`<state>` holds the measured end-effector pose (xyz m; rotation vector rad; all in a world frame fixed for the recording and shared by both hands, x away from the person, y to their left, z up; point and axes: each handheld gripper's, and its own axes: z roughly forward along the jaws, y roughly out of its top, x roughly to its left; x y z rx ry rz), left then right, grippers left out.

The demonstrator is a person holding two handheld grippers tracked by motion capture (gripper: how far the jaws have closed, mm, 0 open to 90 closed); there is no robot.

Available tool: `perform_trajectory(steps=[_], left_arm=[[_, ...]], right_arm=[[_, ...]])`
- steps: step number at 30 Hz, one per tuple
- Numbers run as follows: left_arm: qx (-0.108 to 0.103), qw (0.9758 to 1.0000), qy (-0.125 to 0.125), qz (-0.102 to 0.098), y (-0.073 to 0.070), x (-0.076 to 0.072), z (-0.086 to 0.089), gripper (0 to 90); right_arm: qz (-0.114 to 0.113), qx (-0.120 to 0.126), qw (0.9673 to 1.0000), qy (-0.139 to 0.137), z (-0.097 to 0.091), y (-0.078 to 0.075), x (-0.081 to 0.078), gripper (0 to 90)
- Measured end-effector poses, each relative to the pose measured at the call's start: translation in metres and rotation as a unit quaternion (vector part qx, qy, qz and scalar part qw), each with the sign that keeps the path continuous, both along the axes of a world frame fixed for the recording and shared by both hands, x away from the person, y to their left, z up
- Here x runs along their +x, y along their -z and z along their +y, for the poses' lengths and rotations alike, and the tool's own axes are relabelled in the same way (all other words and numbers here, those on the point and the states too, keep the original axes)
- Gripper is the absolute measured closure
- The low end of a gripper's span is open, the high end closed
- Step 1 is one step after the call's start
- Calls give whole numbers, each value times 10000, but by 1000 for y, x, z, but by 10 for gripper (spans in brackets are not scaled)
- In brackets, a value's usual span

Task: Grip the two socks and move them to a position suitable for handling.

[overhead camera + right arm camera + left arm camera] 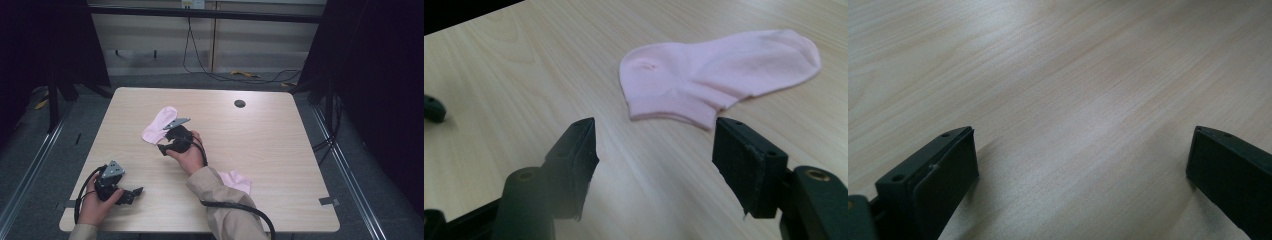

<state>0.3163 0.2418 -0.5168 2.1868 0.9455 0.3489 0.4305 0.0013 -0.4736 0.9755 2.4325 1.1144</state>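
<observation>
A pink sock (159,125) (714,75) lies flat near the middle of the wooden table (260,135). My right gripper (165,145) (654,160) hovers just short of the sock's cuff, jaws open with bare table between them. A second pink sock (235,181) lies by the right forearm, partly hidden by the sleeve. My left gripper (131,194) (1083,165) rests near the table's front left corner, jaws wide open over bare wood.
A dark round hole (240,103) sits in the table near the far edge. Cables trail from both grippers off the front edge. Dark frames and floor cables surround the table.
</observation>
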Motion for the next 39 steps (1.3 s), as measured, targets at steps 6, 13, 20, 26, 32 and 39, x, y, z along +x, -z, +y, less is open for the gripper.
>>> perform_trajectory(steps=[6,13,20,26,32,39], left_arm=[[-56,10000,-25,-10,0,0,-1,0],[-63,10000,-27,1,0,-1,-1,0],[-88,10000,-30,5,1,-1,-1,0],[-80,10000,-17,-4,1,-1,-1,0],[-95,10000,-24,11,1,-1,-1,0],[-81,10000,-8,4,1,-1,0,0]], right_arm=[[117,5,9999,93,27,12,20,338],[153,7,9990,423,46,24,42,362],[183,-117,9986,488,60,28,57,400],[249,-211,9989,325,62,37,59,655],[113,-310,9995,17,51,25,56,881],[62,-106,9996,-265,31,4,46,884]])
